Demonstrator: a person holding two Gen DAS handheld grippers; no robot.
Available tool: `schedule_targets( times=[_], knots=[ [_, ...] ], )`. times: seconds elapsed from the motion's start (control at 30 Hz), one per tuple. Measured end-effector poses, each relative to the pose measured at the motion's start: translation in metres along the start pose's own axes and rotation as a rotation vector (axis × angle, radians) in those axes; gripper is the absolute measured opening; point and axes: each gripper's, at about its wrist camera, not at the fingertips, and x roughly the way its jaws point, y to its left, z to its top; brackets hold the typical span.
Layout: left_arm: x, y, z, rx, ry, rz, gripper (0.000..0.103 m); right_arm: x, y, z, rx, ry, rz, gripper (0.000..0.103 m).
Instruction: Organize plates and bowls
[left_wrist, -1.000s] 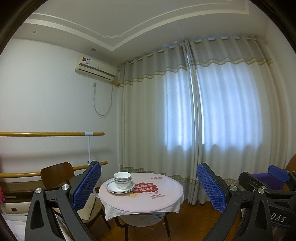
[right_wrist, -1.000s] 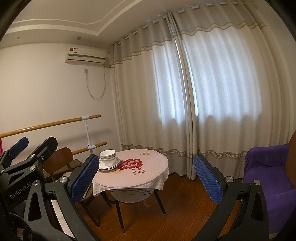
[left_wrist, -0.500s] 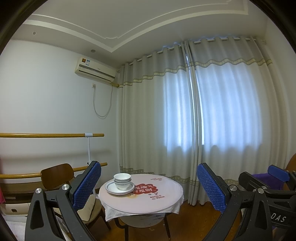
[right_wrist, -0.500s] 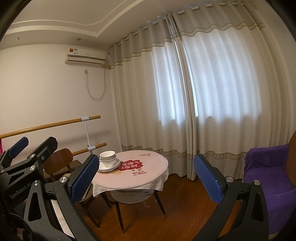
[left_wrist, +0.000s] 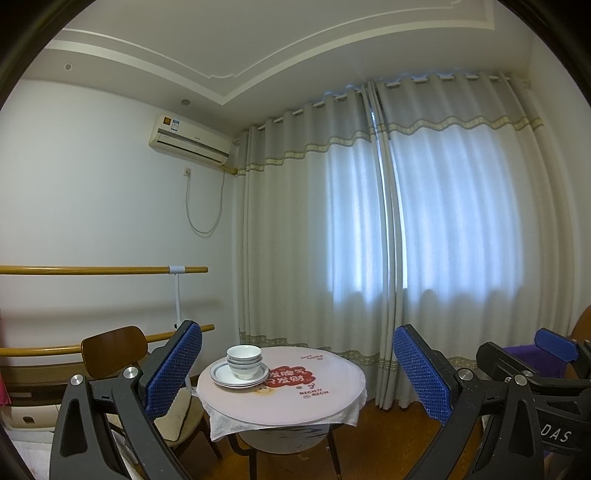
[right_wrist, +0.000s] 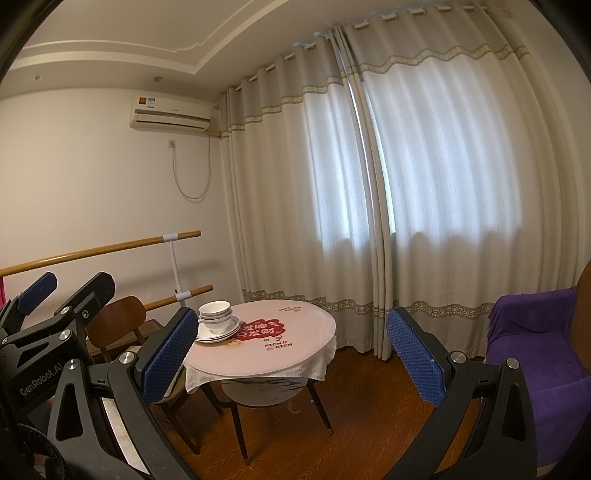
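Note:
A stack of white bowls (left_wrist: 243, 360) sits on a stack of white plates (left_wrist: 221, 376) at the left side of a small round table (left_wrist: 325, 398) with a pale cloth and a red print. The bowls (right_wrist: 216, 314) and plates (right_wrist: 207, 336) also show in the right wrist view. My left gripper (left_wrist: 297, 373) is open and empty, held well back from the table. My right gripper (right_wrist: 291, 354) is open and empty, also far from the table. The right gripper's body (left_wrist: 535, 365) shows at the right of the left wrist view.
A brown wooden chair (left_wrist: 110, 349) stands left of the table, with wooden wall rails (left_wrist: 103, 270) behind it. Long curtains (left_wrist: 369, 240) hang behind the table. A purple-covered armchair (right_wrist: 535, 343) stands at the right. The floor (right_wrist: 351, 424) is dark wood.
Both views have shifted slightly; the table and dish stack sit a little lower in the frames. The dishes have not moved. Both grippers stay open.

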Motion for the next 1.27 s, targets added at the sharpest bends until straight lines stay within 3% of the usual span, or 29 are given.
schedule_targets(
  times=[1.27],
  knots=[
    [0.011,0.006,-0.009,-0.005,0.023,-0.01,0.102,0.002,0.004,-0.004,0.005,0.017,-0.005,0.103]
  ],
)
